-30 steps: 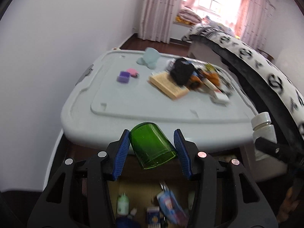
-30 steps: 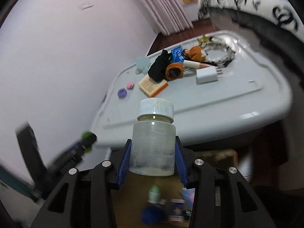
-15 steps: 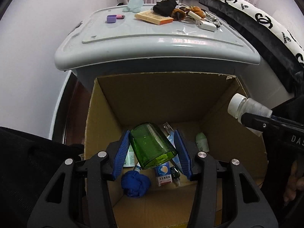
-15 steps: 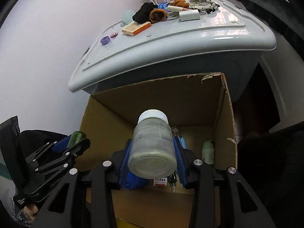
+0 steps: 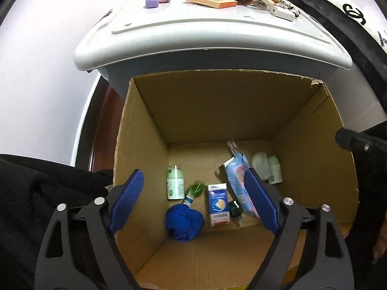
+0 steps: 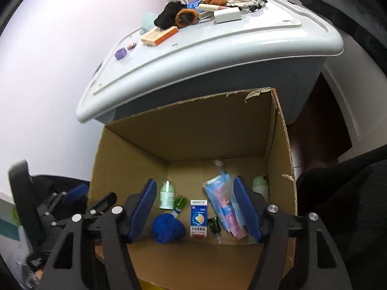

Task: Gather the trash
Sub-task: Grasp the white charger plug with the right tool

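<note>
Now both grippers have just opened, empty, above the cardboard box (image 5: 145, 130).

Before me the pale grey plastic bin lid (image 5: 212, 38) carries an orange-edged book (image 5: 210, 0), a purple cube (image 5: 152, 2) and a white charger (image 5: 283, 14).

Both grippers' jaws opened; green cup (image 5: 196, 188) and jar dropped into box (image 5: 217, 101)

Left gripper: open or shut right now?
Open. The left gripper has just opened; nothing sits between its blue pads, only the cardboard box below.
</note>
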A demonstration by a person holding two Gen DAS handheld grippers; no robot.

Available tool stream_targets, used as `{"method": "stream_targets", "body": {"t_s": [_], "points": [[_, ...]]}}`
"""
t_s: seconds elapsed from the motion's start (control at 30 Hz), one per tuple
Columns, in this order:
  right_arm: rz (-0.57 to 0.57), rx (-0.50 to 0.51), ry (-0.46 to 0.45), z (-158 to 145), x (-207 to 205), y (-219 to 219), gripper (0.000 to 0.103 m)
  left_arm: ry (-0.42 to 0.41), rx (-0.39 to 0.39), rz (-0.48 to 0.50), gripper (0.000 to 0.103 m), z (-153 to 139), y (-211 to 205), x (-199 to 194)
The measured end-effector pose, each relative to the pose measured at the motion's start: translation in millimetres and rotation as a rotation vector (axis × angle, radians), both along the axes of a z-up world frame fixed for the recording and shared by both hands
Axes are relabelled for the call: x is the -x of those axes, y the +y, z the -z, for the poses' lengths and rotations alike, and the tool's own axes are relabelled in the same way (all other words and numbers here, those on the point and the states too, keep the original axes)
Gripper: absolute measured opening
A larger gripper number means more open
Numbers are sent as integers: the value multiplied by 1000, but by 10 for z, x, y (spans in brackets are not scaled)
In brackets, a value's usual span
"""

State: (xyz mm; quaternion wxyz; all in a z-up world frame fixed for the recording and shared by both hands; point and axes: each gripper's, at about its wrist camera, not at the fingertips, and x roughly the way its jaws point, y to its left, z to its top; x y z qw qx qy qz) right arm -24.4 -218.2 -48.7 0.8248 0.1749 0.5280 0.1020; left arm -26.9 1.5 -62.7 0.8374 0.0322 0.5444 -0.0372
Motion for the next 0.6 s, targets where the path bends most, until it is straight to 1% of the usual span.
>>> {"method": "stream_targets", "body": {"t_s": [0.1, 0.17, 0.23, 0.3, 0.33, 0.37, 0.4, 0.43, 0.53, 0.6], "points": [[7, -25, -8, -101, -118, -74, 66, -2, 10, -1, 83, -25, 11, -20], [18, -15, -39, -248, -339, -142, 66, 4, 32, 0, 83, -76, 20, -80], [33, 27, -91, -433, -680, -227, 71, 7, 62, -3, 83, -142, 31, -212], [66, 115, -157, -594, -1107, -307, 82, -2, 76, -18, 83, -189, 34, -307], [77, 145, -174, -627, -1279, -338, 83, -13, 81, -31, 83, -216, 32, -380], [86, 192, -181, -642, -1542, -365, 87, -24, 82, -42, 83, -234, 23, -436], [96, 232, -167, -619, -1806, -392, 87, -34, 83, -51, 83, -245, 12, -482], [108, 251, -151, -579, -1977, -434, 88, -43, 87, -62, 83, -252, -5, -534], [161, 264, -89, -397, -2453, -537, 88, -48, 91, -70, 83, -231, -37, -610], [187, 265, -75, -294, -2657, -603, 87, -56, 63, -59, 83, -203, -57, -616]]}}
